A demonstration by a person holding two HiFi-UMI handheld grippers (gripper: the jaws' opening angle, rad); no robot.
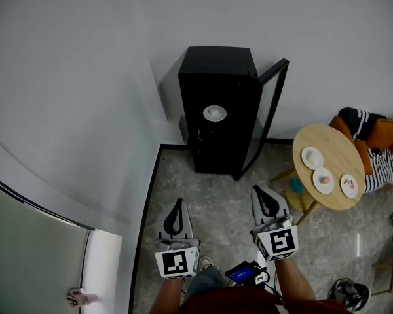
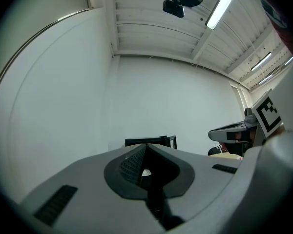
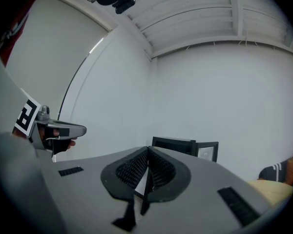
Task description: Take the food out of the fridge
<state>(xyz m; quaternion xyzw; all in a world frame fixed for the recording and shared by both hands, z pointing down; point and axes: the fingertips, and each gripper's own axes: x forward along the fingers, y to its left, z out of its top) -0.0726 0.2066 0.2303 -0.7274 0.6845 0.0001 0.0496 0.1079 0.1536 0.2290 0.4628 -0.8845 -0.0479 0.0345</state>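
Note:
A black fridge (image 1: pixel 219 110) stands against the white wall with its glass door (image 1: pixel 270 110) swung open to the right. Inside it, on a shelf, sits a white plate of food (image 1: pixel 214 113). My left gripper (image 1: pixel 177 201) and right gripper (image 1: pixel 262 190) hang side by side over the stone floor, well short of the fridge and both pointing level toward it. Each is shut with nothing between its jaws. The left gripper view shows the closed tips of the left gripper (image 2: pixel 145 147) under the fridge top (image 2: pixel 149 141). In the right gripper view the right gripper (image 3: pixel 147 151) lines up beside the fridge (image 3: pixel 176 144).
A round wooden table (image 1: pixel 337 149) stands right of the fridge and bears three small plates (image 1: pixel 312 157). A stool (image 1: pixel 296 191) sits under it. A person in striped clothes (image 1: pixel 380 165) sits at the far right. A white wall and partition run along the left.

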